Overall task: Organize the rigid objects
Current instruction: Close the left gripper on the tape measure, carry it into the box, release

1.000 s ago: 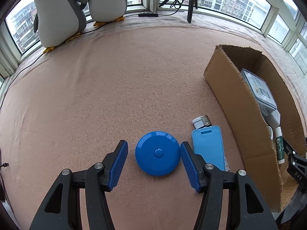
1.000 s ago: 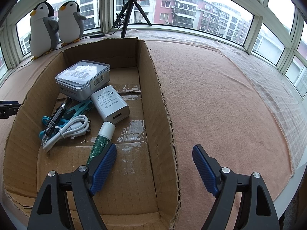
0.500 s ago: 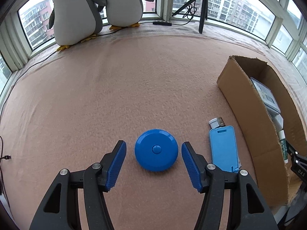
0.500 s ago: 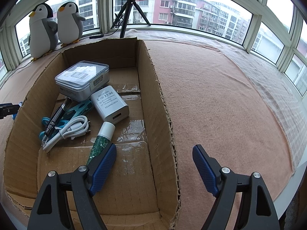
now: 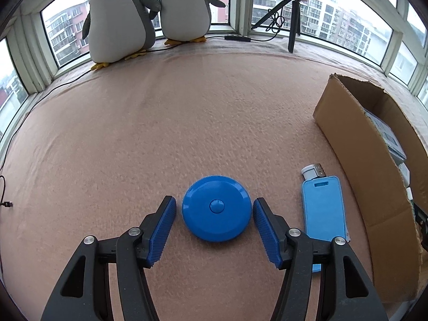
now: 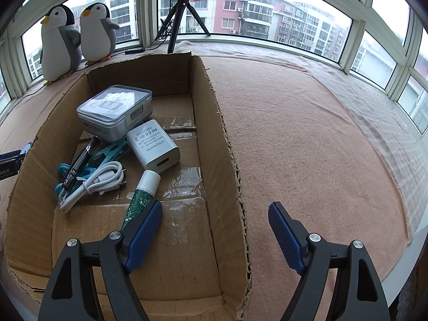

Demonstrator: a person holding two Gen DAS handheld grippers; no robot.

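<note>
The left gripper (image 5: pixel 214 210), jaws apart, straddles a round blue disc (image 5: pixel 217 208) on the pink bench (image 5: pixel 187 123) beside the cardboard box (image 6: pixel 214 123); closing on it comes next, while the right gripper (image 6: pixel 215 223) hovers open over the box wall.

Soft overcast daylight, sharp fisheye frames

Light pours in evenly from the curved windows (image 5: pixel 334 24) behind the scene, leaving the sky nearly blown out and the plush penguins (image 5: pixel 120 24) backlit. Shadows on the pink cloth (image 5: pixel 187 120) are faint and diffuse. Tape in the cardboard box (image 6: pixel 211 139) glints slightly. Straight lines bow strongly, and corners darken to black; focus is crisp.
</note>
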